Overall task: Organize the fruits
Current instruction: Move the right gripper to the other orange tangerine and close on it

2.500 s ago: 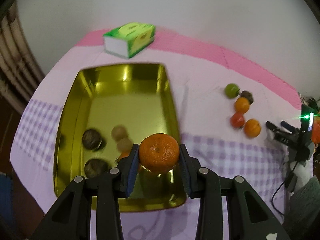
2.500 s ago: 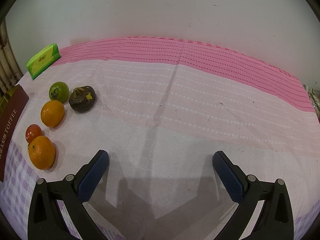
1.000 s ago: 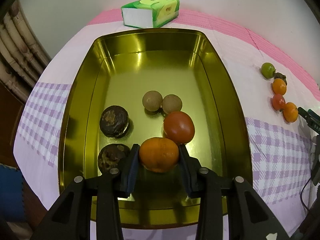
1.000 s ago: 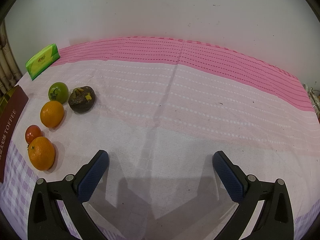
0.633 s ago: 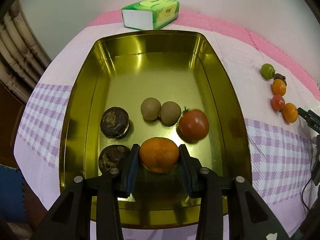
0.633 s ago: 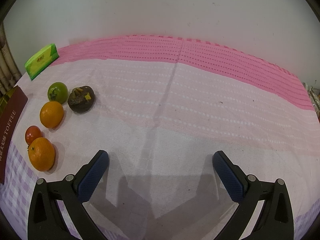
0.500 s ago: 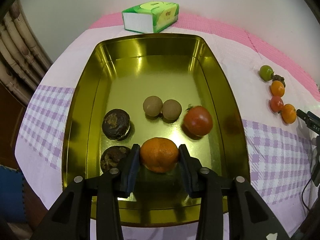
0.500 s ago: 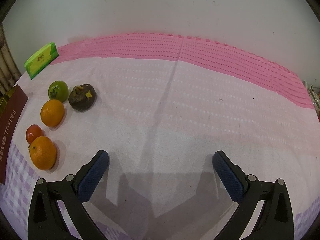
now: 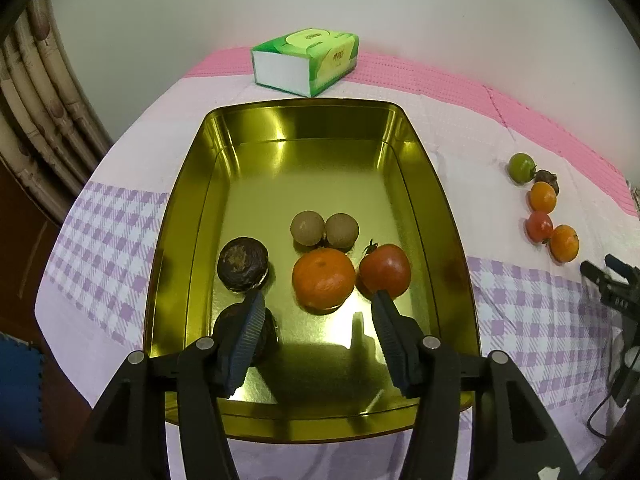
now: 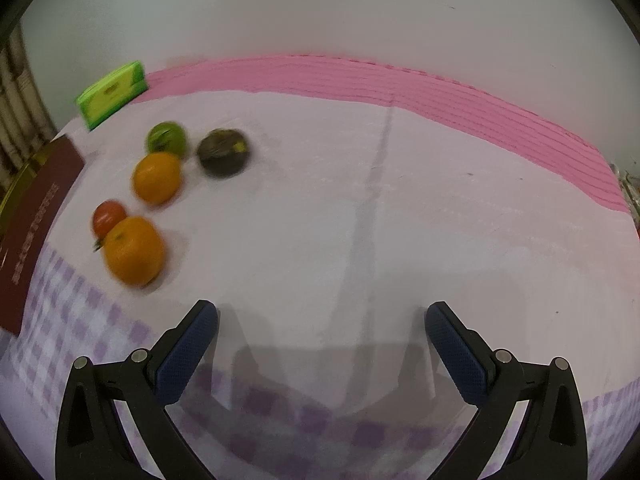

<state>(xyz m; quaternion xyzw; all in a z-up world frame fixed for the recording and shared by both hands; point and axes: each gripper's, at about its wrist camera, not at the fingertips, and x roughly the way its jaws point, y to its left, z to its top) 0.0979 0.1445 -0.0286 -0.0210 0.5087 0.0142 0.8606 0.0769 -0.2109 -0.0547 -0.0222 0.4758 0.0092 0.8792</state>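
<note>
The left gripper [image 9: 318, 312] is standing with its jaws parted and nothing between the pads; they have just been opening, and the mandarin [image 9: 323, 278] is now sitting free on the floor of the gold tin tray [image 9: 436, 200], just beyond the fingertips. It is lying beside a red tomato [image 9: 385, 270], close enough that the two may be touching, and just in front of two small brown round fruits [image 9: 324, 230], with two dark wrinkled fruits [image 9: 243, 264] off to the left, the nearer one half covered by the left finger. The right gripper [image 10: 321, 332] is hanging wide apart and empty over the tablecloth [image 10: 360, 220], with the loose fruit ahead to its left: two oranges [image 10: 134, 250], a small red tomato [image 10: 108, 216], a green tomato [image 10: 166, 138] and a dark fruit [image 10: 224, 152]. The oranges are looking firm, round and smooth-skinned, so they are likely to roll or squirt out of a shallow pinch; taking each across its widest middle seems safest. The tomatoes are probably softer and easier to bruise, calling for a lighter squeeze. The right wrist view is smearing with motion, so the dark fruit's kind is hard to name. A green tissue box [image 9: 306, 62] is sitting behind the tray, and the tray's near rim is hidden under the gripper's frame.
</note>
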